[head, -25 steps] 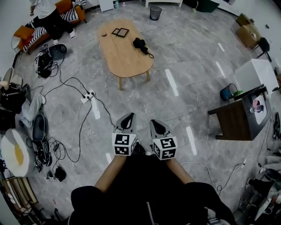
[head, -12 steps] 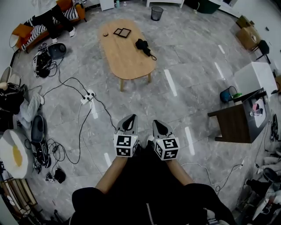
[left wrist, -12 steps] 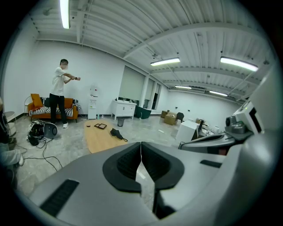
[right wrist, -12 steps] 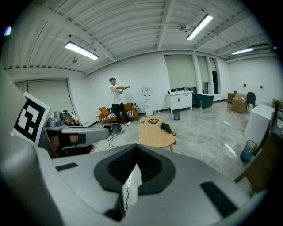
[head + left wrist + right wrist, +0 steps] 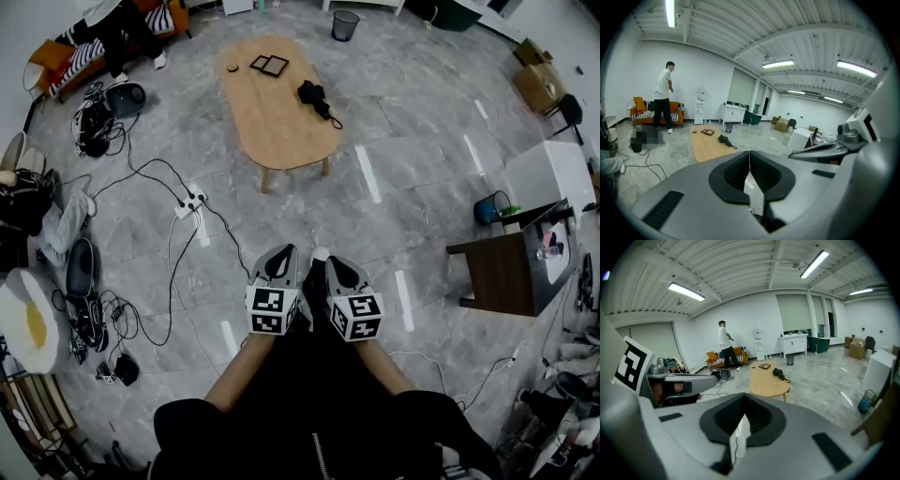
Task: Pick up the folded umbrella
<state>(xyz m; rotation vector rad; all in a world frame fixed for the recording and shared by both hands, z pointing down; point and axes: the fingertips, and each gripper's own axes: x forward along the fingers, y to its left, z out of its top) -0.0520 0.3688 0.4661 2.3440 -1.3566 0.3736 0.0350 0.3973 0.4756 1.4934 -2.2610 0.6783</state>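
Head view: the folded umbrella (image 5: 314,94), a dark bundle, lies on the light wooden oval desk (image 5: 272,131), on its right-hand half and close to the right edge. It is well apart from both claws, with bare grey floor (image 5: 394,206) between. From the claws it lies straight ahead, at the top of the frame. Its long axis runs obliquely across the desk, from upper left to lower right, and a thin strap or cord trails off the lower-right end towards the desk edge.

The left claw (image 5: 278,255) and the right claw (image 5: 337,267) are held side by side, low and close to the person's body, both pointing towards the desk. The umbrella sits roughly on the line between them. Neither is clearly nearer, though the right claw appears marginally better placed, since the umbrella is on the desk's right side.

Left gripper view and right gripper view: each claw's dark pads meet at the tips with nothing between them, so both are closed and empty. Both would have to open before any grasp.

Writing: each gripper carries a cube with black-and-white square markers (image 5: 270,310). No lettering can be read, and the umbrella is too small in every view to show a brand or label.
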